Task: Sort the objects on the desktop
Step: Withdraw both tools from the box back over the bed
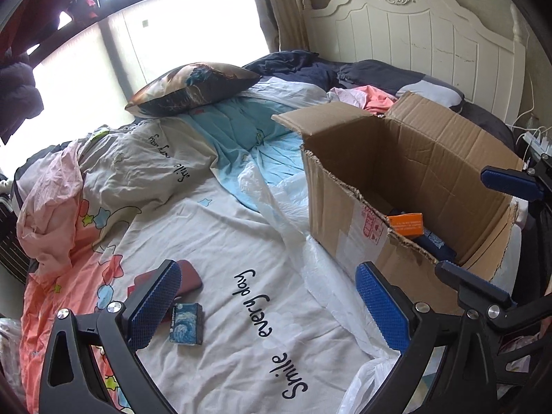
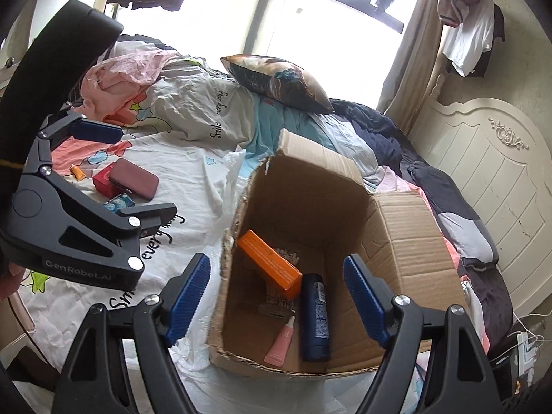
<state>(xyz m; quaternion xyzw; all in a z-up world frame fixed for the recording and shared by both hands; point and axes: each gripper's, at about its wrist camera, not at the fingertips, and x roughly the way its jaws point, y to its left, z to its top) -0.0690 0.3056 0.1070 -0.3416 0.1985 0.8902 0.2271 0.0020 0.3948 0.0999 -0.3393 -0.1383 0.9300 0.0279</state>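
Observation:
An open cardboard box [image 2: 396, 234] stands on the bed and also shows in the left wrist view [image 1: 448, 158]. Inside lie an orange carton [image 2: 269, 264], a dark blue bottle [image 2: 315, 317] and a pink tube [image 2: 281, 343]. My right gripper [image 2: 276, 300] is open and empty above the box's near end. My left gripper [image 1: 269, 307] is open and empty over the sheet, left of the box. On the sheet lie a maroon case [image 2: 134, 178], a red box [image 2: 103, 183], a small blue painted box [image 1: 186, 324] and a small orange tube [image 2: 76, 172].
The bed is covered by a rumpled printed quilt [image 1: 214, 227] with a clear plastic sheet [image 1: 310, 269] beside the box. A patterned pillow [image 1: 193, 88] and dark bedding lie toward the white headboard [image 1: 414, 34]. A power strip with cables [image 2: 524, 348] sits at the right.

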